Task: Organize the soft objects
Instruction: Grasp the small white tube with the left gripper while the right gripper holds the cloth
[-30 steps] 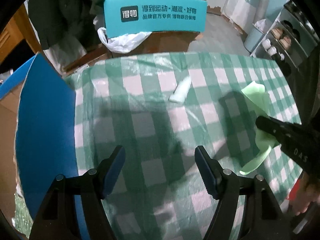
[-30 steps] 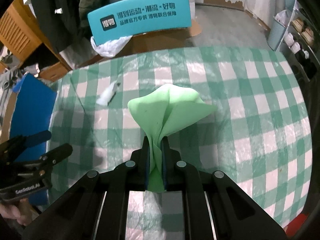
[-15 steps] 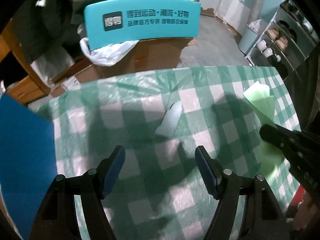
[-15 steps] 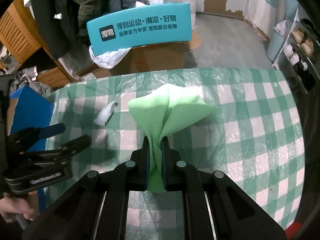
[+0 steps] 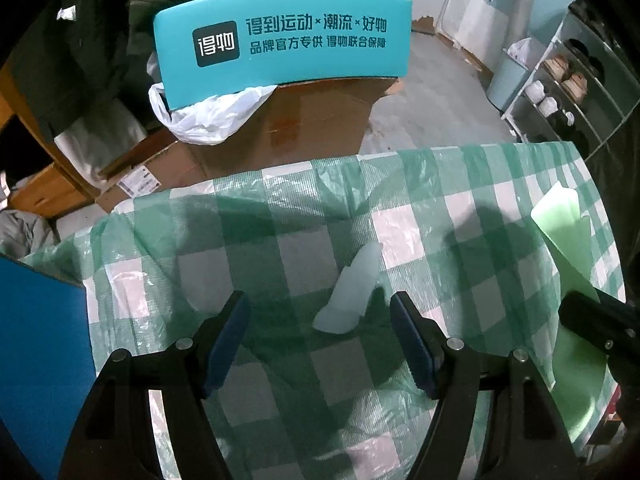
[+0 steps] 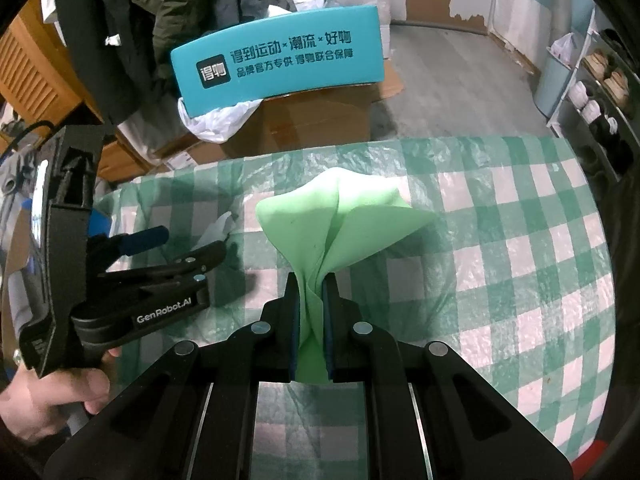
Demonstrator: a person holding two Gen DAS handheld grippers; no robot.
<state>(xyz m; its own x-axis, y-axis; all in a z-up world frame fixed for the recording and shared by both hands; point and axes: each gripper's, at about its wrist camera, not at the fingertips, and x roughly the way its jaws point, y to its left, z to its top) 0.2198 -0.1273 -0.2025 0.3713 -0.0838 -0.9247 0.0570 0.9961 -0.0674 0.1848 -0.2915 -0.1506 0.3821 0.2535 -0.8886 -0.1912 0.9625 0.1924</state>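
My right gripper [image 6: 311, 280] is shut on a folded light green foam sheet [image 6: 344, 224] and holds it above the checked tablecloth [image 6: 520, 264]. The sheet also shows at the right edge of the left wrist view [image 5: 568, 248], with the right gripper's tip [image 5: 576, 312]. My left gripper [image 5: 320, 308] is open and empty, its fingers either side of a small pale translucent soft piece [image 5: 352, 292] lying on the cloth. In the right wrist view the left gripper [image 6: 188, 244] is at the left, partly hiding the pale piece [image 6: 218, 228].
A blue box wall [image 5: 40, 352] stands at the table's left edge. Beyond the far edge are a cardboard box [image 5: 304, 124] with a teal sign [image 5: 284, 36] and a white plastic bag [image 5: 208, 116]. Shelves [image 5: 568, 88] stand at the right.
My left gripper has moved forward and right to the pale piece, which now lies between its open fingers. The right gripper still holds the green sheet, moved slightly toward the far edge.
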